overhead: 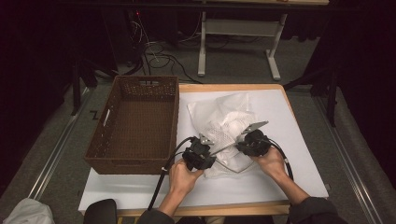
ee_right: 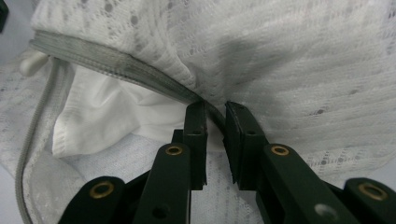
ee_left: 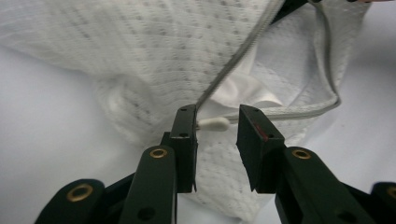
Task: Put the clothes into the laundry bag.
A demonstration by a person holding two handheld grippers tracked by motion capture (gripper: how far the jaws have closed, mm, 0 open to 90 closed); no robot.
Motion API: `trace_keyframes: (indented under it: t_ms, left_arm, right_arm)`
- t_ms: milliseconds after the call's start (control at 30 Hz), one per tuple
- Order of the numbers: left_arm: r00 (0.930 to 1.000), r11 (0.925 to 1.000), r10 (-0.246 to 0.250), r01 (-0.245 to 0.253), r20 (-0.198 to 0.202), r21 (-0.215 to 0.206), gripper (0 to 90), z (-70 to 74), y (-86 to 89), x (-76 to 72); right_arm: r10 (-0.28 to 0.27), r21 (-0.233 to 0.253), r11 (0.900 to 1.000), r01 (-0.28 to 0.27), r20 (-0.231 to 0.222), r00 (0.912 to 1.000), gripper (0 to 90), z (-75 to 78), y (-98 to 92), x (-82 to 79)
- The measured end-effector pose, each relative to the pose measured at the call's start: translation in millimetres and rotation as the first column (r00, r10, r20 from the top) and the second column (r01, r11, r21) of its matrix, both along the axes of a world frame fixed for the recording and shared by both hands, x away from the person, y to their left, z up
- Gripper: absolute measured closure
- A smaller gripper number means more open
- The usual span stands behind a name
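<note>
A white mesh laundry bag [overhead: 223, 119] lies crumpled in the middle of the white table top [overhead: 294, 168]. Its grey zipper [ee_left: 243, 49] runs taut between my two grippers. My left gripper [overhead: 212, 154] [ee_left: 217, 114] is open at the bag's near left side, with the white zipper pull [ee_left: 214, 124] lying between its jaws. My right gripper [overhead: 239, 142] [ee_right: 215, 108] is shut on the bag's grey zipper edge [ee_right: 116, 60] at the near right. White cloth [ee_right: 112, 112] shows inside the bag's opening.
An empty brown woven basket [overhead: 140, 83] stands on the table's left part, close to my left hand. Cables [overhead: 161, 58] and a desk frame [overhead: 201, 46] are on the floor beyond the table. A dark round object [overhead: 100, 211] sits at the table's near left corner.
</note>
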State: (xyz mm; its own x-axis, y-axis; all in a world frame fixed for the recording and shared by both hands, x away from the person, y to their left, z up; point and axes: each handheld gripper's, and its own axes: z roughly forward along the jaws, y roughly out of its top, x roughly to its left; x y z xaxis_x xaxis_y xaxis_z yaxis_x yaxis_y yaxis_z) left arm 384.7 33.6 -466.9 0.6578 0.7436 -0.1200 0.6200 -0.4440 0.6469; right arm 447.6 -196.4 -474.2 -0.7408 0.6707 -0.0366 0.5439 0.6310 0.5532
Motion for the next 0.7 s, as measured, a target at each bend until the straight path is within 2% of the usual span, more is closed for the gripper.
trace_keyframes:
  t_ms: [133,233,333,433,533,600,700]
  left_arm:
    - [0.999,0.9987,0.044,-0.044,-0.004,0.026,66.8,-2.0,3.1,1.0]
    - [0.9963,0.9963,0.075,-0.073,-0.041,0.044,63.4,-6.9,4.1,5.2]
    - [0.9909,0.9905,0.119,-0.114,-0.063,0.077,59.2,-14.5,4.0,10.0]
    - [0.9872,0.9844,0.146,-0.138,-0.065,0.11,54.5,-21.7,3.5,12.8]
    - [0.9827,0.9793,0.164,-0.152,-0.085,0.134,52.1,-30.1,3.6,15.6]
    - [0.9825,0.9793,0.169,-0.159,-0.078,0.126,53.4,-32.1,4.2,15.2]
    - [0.9854,0.9784,0.161,-0.152,-0.056,0.14,54.6,-32.7,3.1,13.6]
  right_arm:
    - [-0.015,-0.008,1.0,0.015,-0.023,0.9996,79.6,-4.8,-3.3,1.5]
    - [-0.016,-0.017,1.0,0.015,-0.038,0.9992,79.4,-10.1,-5.9,2.8]
    - [-0.032,-0.022,0.999,0.031,-0.051,0.9982,79.3,-12.5,-6.7,2.2]
    - [-0.013,-0.028,1.0,0.012,-0.036,0.9993,79.9,-10.7,-6.7,2.0]
    - [-0.009,-0.026,1.0,0.008,-0.036,0.9993,80.4,-10.0,-7.1,1.3]
    - [-0.019,-0.026,0.999,0.018,-0.046,0.9988,80.4,-9.9,-7.5,0.4]
    - [-0.016,-0.027,1.0,0.015,-0.044,0.9989,80.2,-10.3,-7.1,0.4]
